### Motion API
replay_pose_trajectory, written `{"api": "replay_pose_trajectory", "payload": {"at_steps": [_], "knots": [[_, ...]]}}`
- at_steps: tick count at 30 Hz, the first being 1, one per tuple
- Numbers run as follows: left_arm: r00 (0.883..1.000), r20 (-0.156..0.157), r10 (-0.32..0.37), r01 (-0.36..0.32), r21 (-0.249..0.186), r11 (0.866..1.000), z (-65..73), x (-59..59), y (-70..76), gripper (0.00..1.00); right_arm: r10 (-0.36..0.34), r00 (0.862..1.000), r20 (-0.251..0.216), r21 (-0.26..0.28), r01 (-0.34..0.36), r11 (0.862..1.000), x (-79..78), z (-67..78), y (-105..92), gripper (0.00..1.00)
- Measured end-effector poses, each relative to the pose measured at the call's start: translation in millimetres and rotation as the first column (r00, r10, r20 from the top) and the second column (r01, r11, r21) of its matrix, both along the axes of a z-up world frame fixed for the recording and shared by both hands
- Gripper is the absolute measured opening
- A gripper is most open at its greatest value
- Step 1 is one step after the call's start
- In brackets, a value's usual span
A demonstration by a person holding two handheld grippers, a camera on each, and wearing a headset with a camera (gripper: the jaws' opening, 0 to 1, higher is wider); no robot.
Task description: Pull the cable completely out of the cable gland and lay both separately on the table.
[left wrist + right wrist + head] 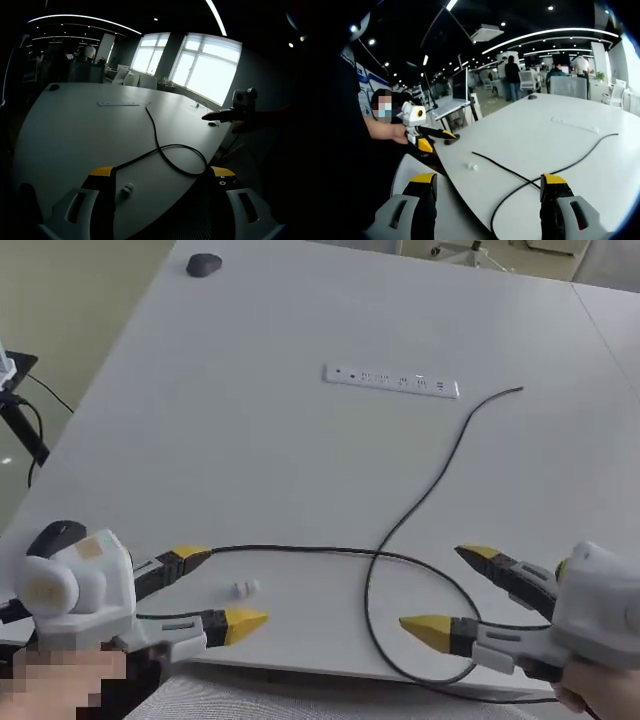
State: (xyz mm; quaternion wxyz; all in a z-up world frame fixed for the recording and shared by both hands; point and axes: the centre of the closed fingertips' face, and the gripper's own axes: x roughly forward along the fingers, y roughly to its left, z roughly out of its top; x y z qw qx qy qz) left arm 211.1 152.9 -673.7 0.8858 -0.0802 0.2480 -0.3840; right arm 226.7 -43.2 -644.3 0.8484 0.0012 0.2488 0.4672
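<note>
Cable (420, 495) loops across desk (250, 440). Gland (245, 588) lies near cable's end, not touching, so separation looks done. Left gripper (162, 175) and right gripper (432, 587): jaws wide, empty, at near desk edge. Probably held clear so parts lie undisturbed.

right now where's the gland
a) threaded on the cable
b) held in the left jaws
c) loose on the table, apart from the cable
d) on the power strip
c: the gland lies on its own on the table, with a gap of bare tabletop between it and the cable.
</note>
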Motion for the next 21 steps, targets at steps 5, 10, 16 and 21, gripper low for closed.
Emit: {"api": "replay_pose_trajectory", "payload": {"at_steps": [5,10,16,21], "knots": [[0.999,0.017,-0.039,0.038,0.07,0.997,-2.5,-7.8,1.5,0.81,0.002,1.0,-0.01,-0.017,-0.002,1.0,-11.0,-11.0,-9.4,0.94],[1.0,0.01,-0.03,0.029,0.091,0.995,-3.2,-7.4,8.3,0.85,-0.02,0.999,-0.025,-0.063,0.018,0.998,-13.0,-25.6,-26.3,0.95],[0.999,-0.002,-0.033,0.033,0.139,0.99,-11.1,-8.4,19.4,0.88,-0.007,0.999,-0.05,-0.134,0.0,0.991,-19.0,-43.0,-37.9,0.99],[0.999,-0.025,-0.029,0.033,0.183,0.983,-17.7,-9.3,26.5,0.9,-0.017,0.997,-0.077,-0.165,0.004,0.986,-19.4,-53.2,-48.1,0.99]]}}
